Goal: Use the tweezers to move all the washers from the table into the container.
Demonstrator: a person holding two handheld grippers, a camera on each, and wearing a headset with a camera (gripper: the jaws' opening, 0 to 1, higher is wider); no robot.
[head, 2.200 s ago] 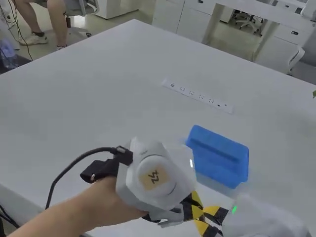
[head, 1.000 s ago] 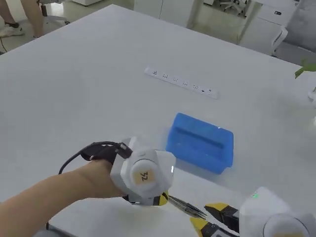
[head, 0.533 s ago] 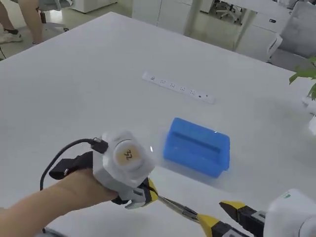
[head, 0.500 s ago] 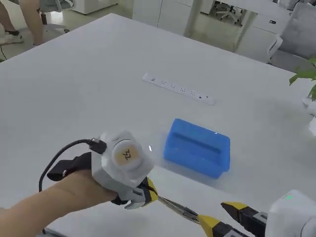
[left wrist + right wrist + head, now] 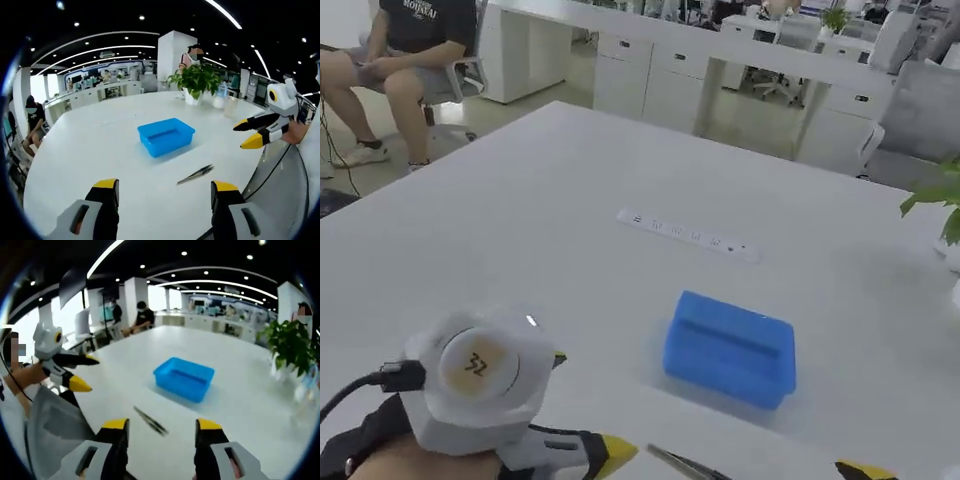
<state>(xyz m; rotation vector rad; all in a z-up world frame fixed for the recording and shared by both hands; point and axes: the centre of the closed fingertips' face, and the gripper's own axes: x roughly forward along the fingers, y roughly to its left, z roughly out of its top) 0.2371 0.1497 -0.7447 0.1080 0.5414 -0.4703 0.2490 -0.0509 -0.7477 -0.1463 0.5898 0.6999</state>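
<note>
Slim metal tweezers (image 5: 196,174) lie flat on the white table (image 5: 540,210), just in front of the blue plastic container (image 5: 730,348). In the right gripper view the tweezers (image 5: 150,421) rest a little ahead of my right gripper (image 5: 162,426), which is open and holds nothing. My left gripper (image 5: 165,190) is also open and empty, with the tweezers ahead and to its right. In the head view the left gripper (image 5: 588,415) sits at the bottom left, and the tweezers (image 5: 685,465) lie beyond its yellow tip. The container (image 5: 184,377) looks empty.
A white power strip (image 5: 690,235) lies on the table behind the container. A potted plant (image 5: 197,80) stands at the far table edge beside bottles. A person (image 5: 410,40) sits on a chair off the far left corner. Desks and cabinets fill the room behind.
The head camera has tilted up. My left gripper has drawn back to the left, away from the tweezers. The right gripper has slid toward the bottom right edge of the head view.
</note>
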